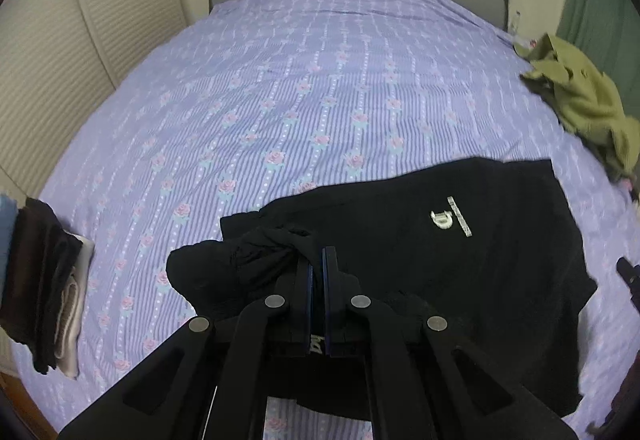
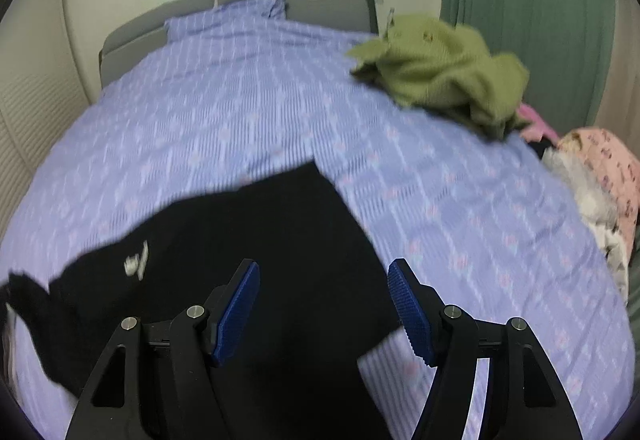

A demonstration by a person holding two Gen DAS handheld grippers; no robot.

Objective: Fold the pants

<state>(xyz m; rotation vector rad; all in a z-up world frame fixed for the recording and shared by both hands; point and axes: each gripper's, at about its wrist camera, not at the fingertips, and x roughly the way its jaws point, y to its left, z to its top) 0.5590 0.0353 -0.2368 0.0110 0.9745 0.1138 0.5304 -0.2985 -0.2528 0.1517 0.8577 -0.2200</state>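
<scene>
left tongs (image 1: 317, 264) pinching black pants (image 1: 440, 240) edge, right tongs (image 2: 324, 304) spread wide

The near edge of the black pants (image 1: 460, 272) is hidden behind the left gripper (image 1: 318, 260), the right-wrist view is smeared by blur so the white logo (image 2: 136, 264) cannot be read, and the pink heap (image 2: 608, 176) is cut off.
</scene>
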